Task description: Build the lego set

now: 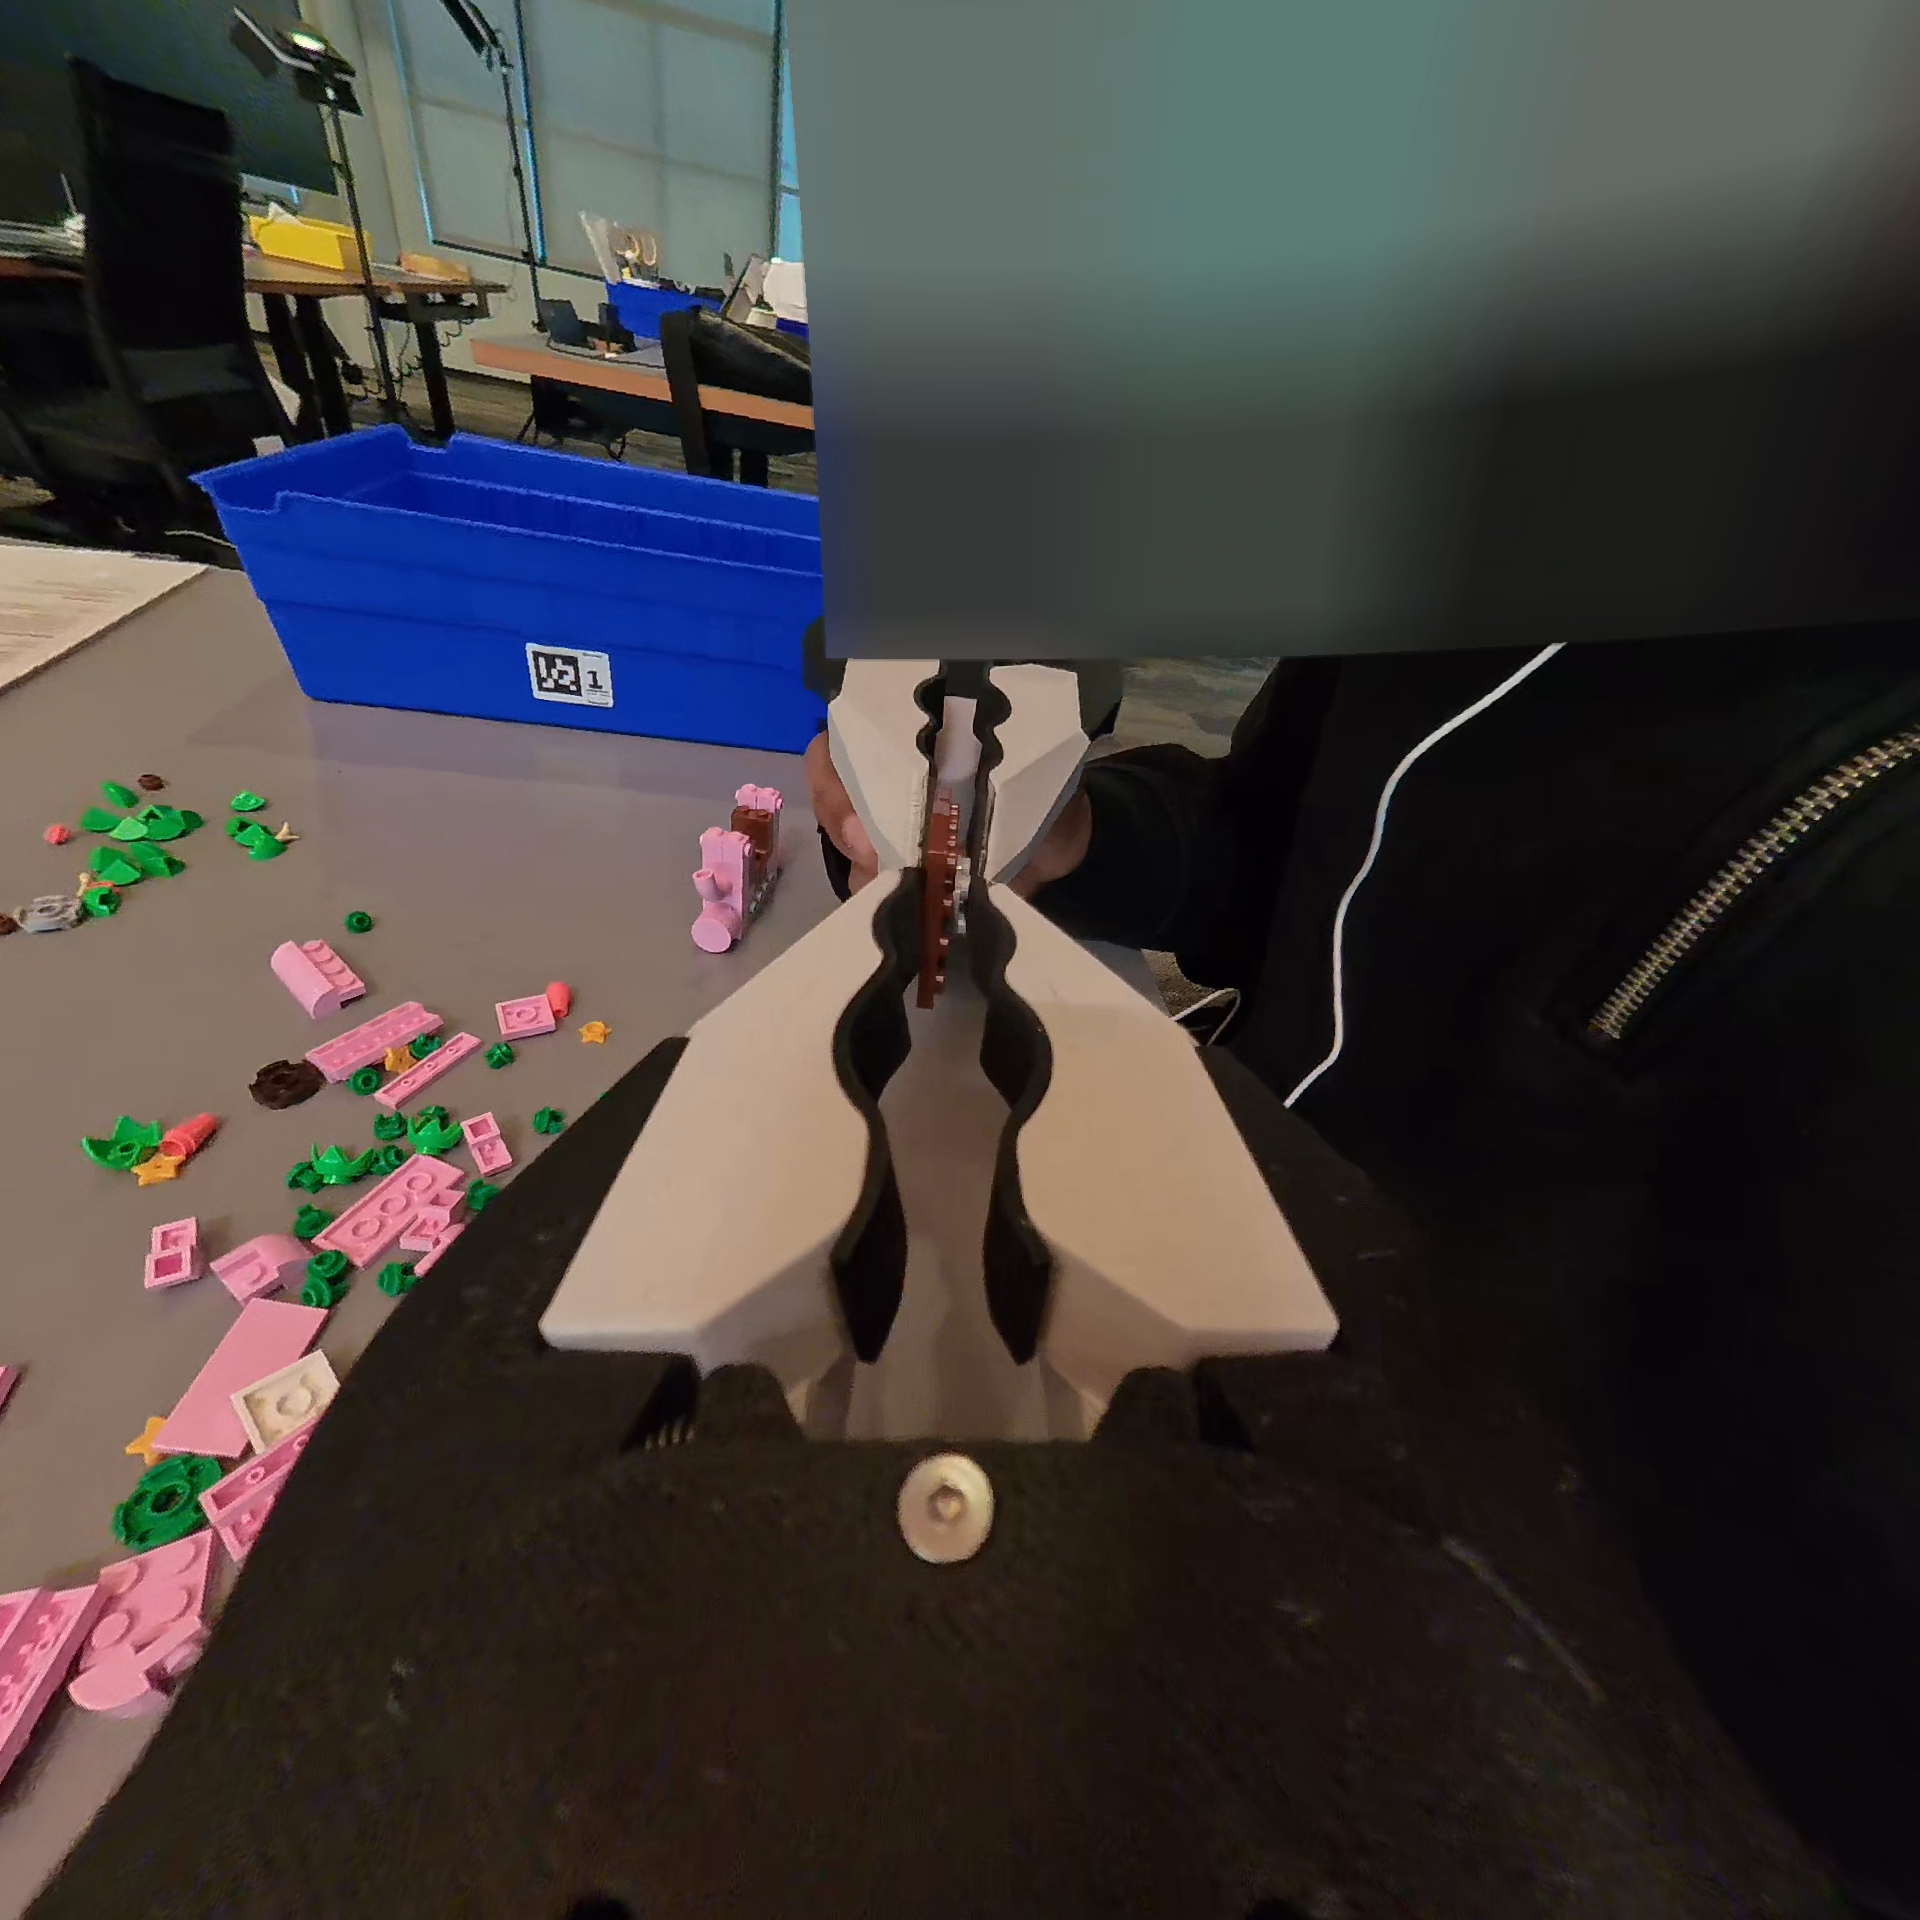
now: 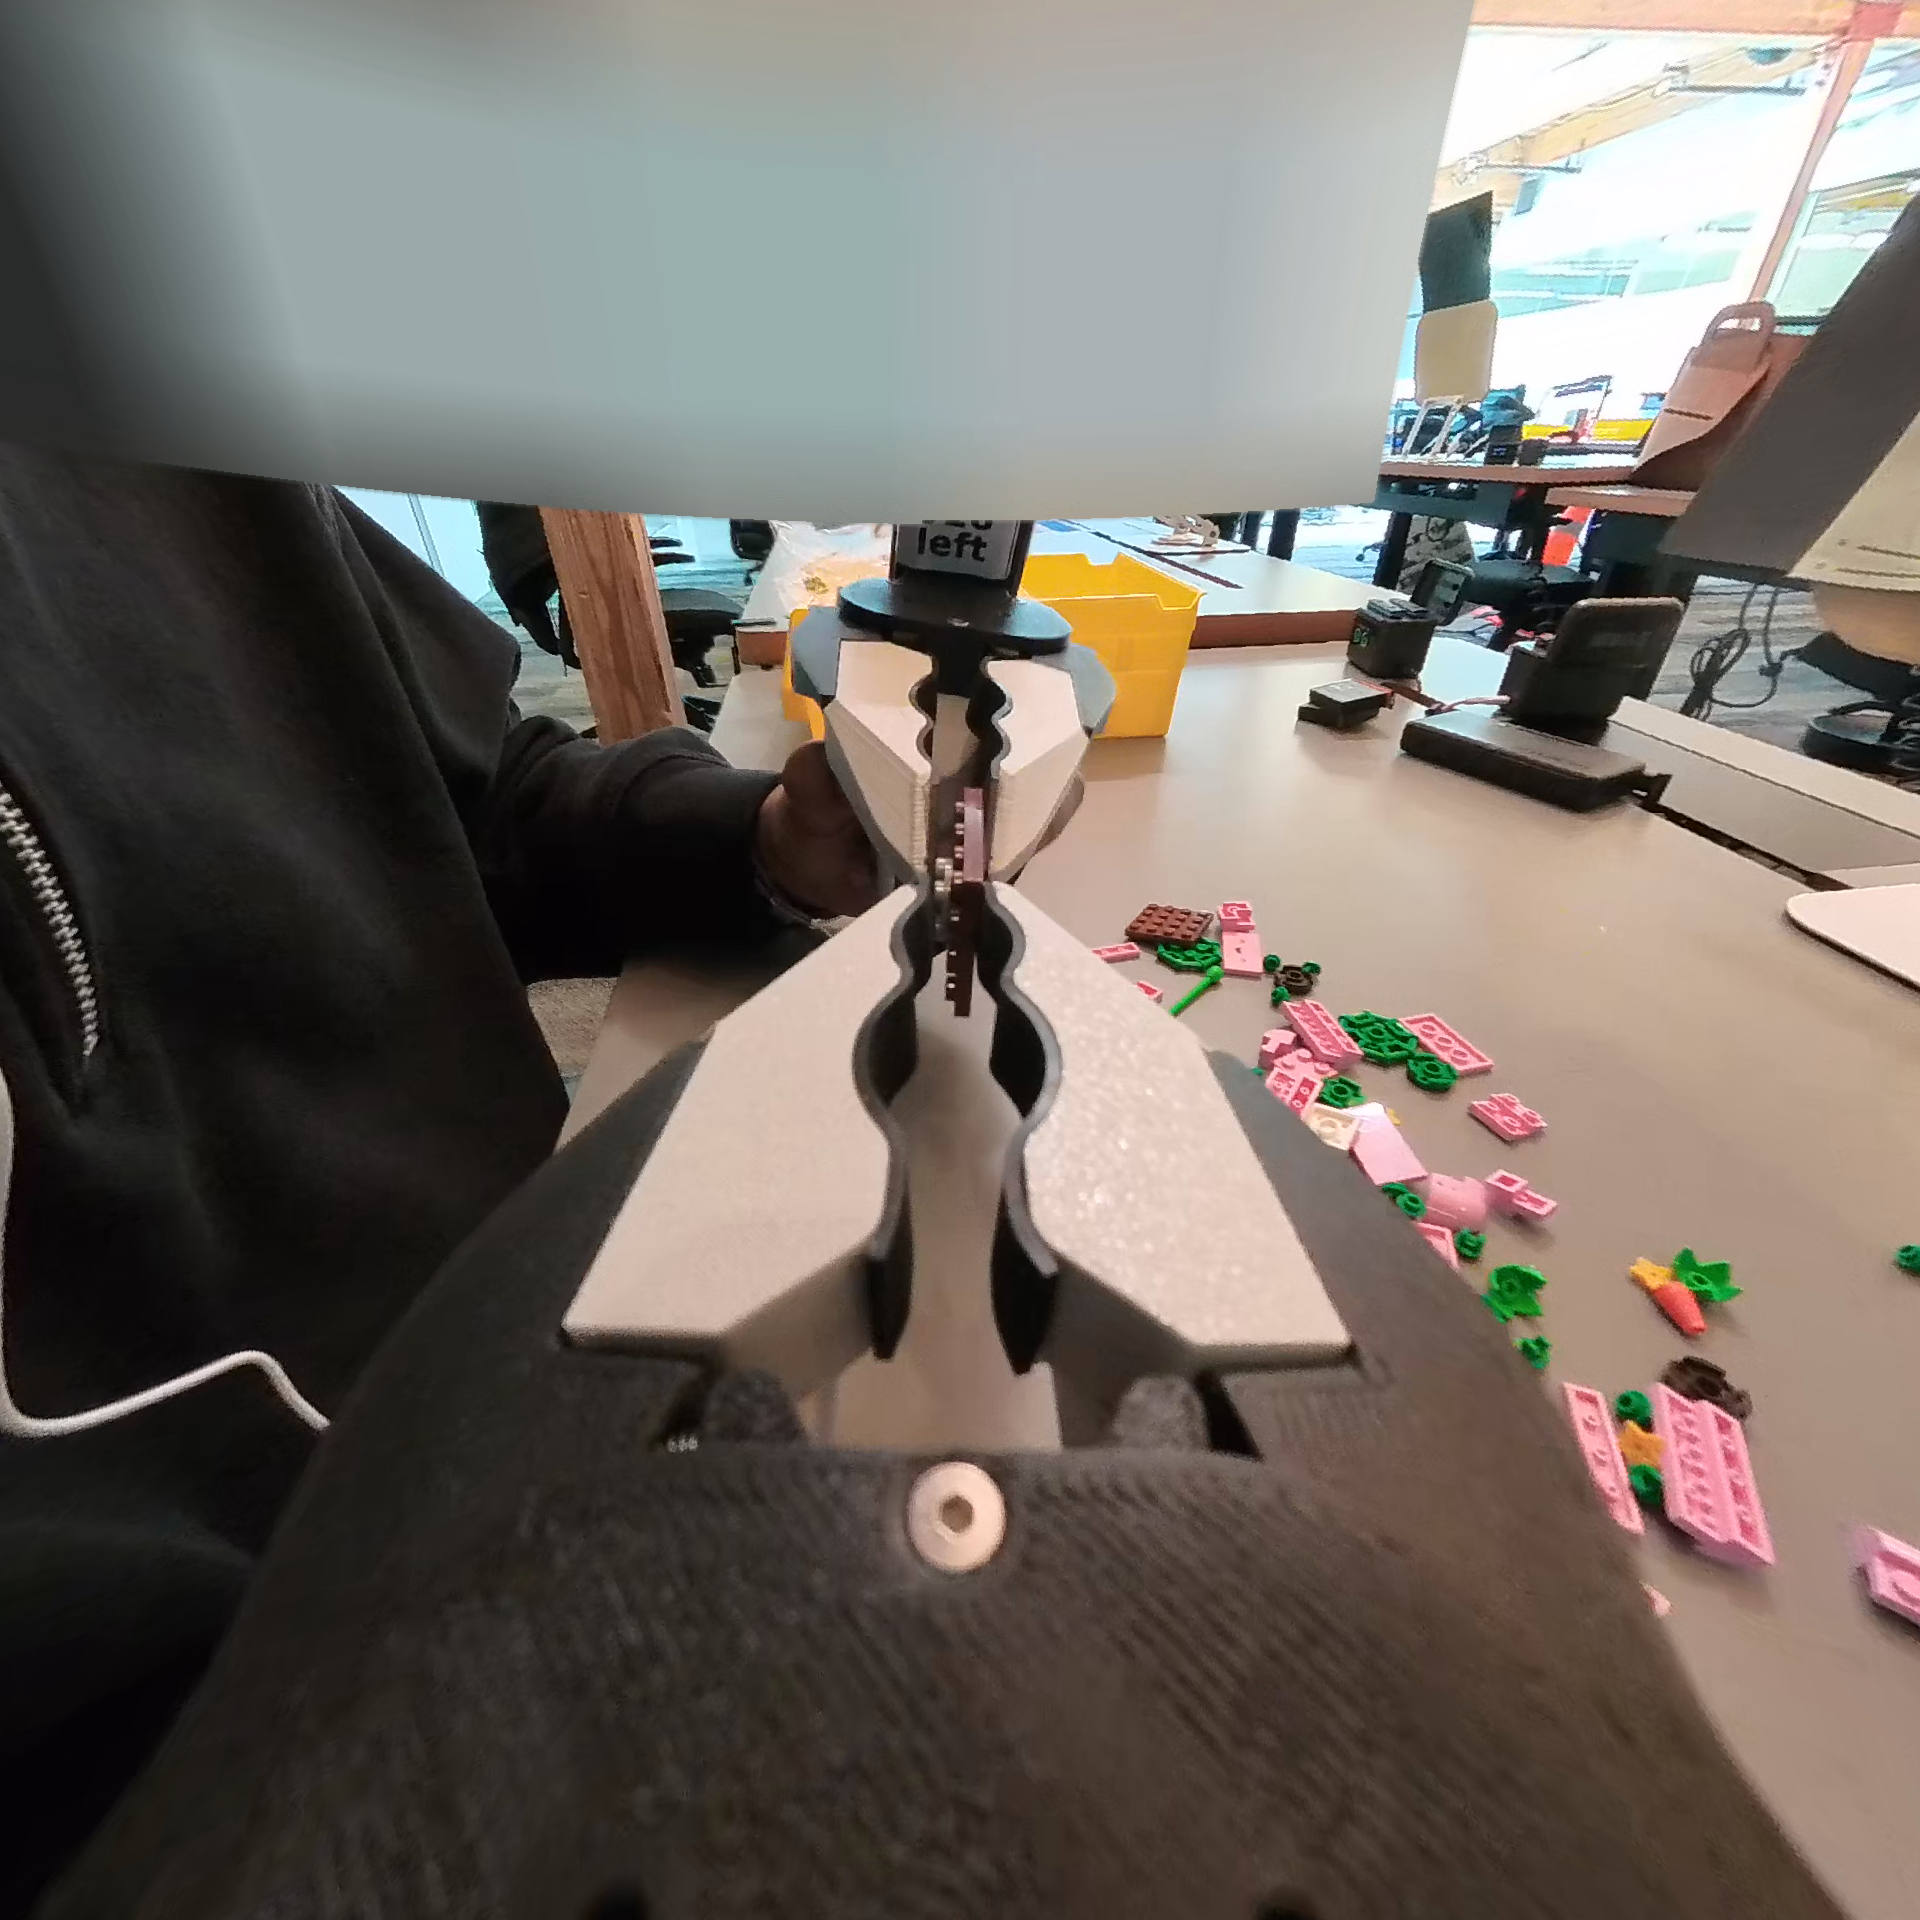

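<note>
My left gripper [image 1: 940,896] and my right gripper [image 2: 951,906] meet tip to tip in the air in front of a person in a black jacket. Both are shut on the same small stack of plates, held on edge: a brown plate [image 1: 935,940] with a grey piece against it. In the right wrist view the stack [image 2: 962,966] shows dark brown with a mauve plate and grey studs. The right gripper shows farther off in the left wrist view [image 1: 951,805], and the left gripper farther off in the right wrist view [image 2: 956,816].
Loose pink plates [image 1: 390,1210] and green leaf pieces [image 1: 135,826] lie on the grey table, with a small pink-and-brown build [image 1: 736,883] and a blue bin [image 1: 520,582] behind. A loose brown plate [image 2: 1169,923], a yellow bin [image 2: 1127,644] and black devices [image 2: 1522,743] show on the right. The small pink-and-brown build [image 1: 736,883] is about 15 cm from my right fingertips.
</note>
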A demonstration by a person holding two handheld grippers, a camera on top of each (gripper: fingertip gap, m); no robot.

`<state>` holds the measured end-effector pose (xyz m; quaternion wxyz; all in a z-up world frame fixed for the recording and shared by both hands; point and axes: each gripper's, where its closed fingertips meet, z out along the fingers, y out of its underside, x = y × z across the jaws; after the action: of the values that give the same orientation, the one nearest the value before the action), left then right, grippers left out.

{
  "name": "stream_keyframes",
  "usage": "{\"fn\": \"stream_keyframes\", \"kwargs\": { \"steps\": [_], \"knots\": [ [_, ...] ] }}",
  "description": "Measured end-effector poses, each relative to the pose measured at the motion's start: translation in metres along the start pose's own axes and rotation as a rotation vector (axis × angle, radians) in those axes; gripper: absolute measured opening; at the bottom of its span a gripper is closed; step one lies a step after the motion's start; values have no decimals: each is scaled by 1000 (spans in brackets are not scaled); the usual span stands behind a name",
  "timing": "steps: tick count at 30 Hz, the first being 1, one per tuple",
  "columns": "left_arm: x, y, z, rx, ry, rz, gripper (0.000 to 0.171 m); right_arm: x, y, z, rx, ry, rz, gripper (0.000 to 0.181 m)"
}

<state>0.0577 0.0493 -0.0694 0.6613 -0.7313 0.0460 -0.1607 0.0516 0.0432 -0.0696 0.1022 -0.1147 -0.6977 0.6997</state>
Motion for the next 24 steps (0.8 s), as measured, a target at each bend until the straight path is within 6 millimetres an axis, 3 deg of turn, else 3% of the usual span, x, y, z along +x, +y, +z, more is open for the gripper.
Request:
{"fn": "stream_keyframes", "kwargs": {
  "steps": [12, 24],
  "knots": [
    [-2, -3, -1, 44, -25, 66, 5, 2, -2, 1, 36, 1, 22, 6],
    [-4, -11, -6, 96, -8, 14, 5, 3, 0, 2, 45, -8, 44, 18]
  ]
}}
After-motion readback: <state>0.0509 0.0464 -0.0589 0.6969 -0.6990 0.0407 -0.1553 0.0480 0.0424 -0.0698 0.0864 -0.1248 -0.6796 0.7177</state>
